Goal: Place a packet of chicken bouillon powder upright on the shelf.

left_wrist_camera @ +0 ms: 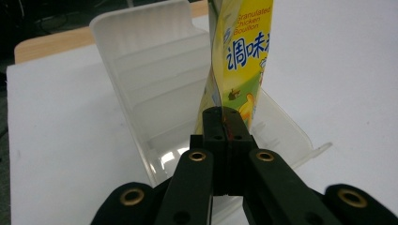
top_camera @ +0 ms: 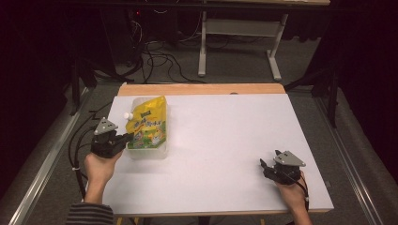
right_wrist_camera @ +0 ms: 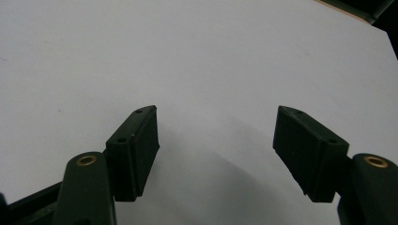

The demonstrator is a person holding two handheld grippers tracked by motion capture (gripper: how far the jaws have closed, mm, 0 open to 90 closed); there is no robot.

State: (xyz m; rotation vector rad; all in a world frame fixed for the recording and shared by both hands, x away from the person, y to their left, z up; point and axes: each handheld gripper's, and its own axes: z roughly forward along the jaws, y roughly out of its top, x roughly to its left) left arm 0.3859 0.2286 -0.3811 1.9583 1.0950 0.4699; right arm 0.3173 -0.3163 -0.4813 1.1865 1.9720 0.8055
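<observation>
I work at a white rectangular tabletop (top_camera: pixel 225 154) with a light wooden strip (top_camera: pixel 202 89) along its far edge. Beyond it, grey carpeted floor (top_camera: pixel 239 65) carries tangled black cables (top_camera: pixel 159 58) and a grey metal desk frame (top_camera: pixel 239 28). The room around lies dark.

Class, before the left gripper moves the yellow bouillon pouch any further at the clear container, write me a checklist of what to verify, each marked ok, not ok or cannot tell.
1. Left gripper shut on the yellow pouch, at its edge: ok.
2. Pouch over the clear plastic container, not beside it: ok.
3. Pouch's white cap closed: cannot tell.
4. Container flat on the white table: ok.
5. Right gripper open, holding nothing, well away from the container: ok.
6. Pouch bottom resting on the container floor: cannot tell.
</observation>
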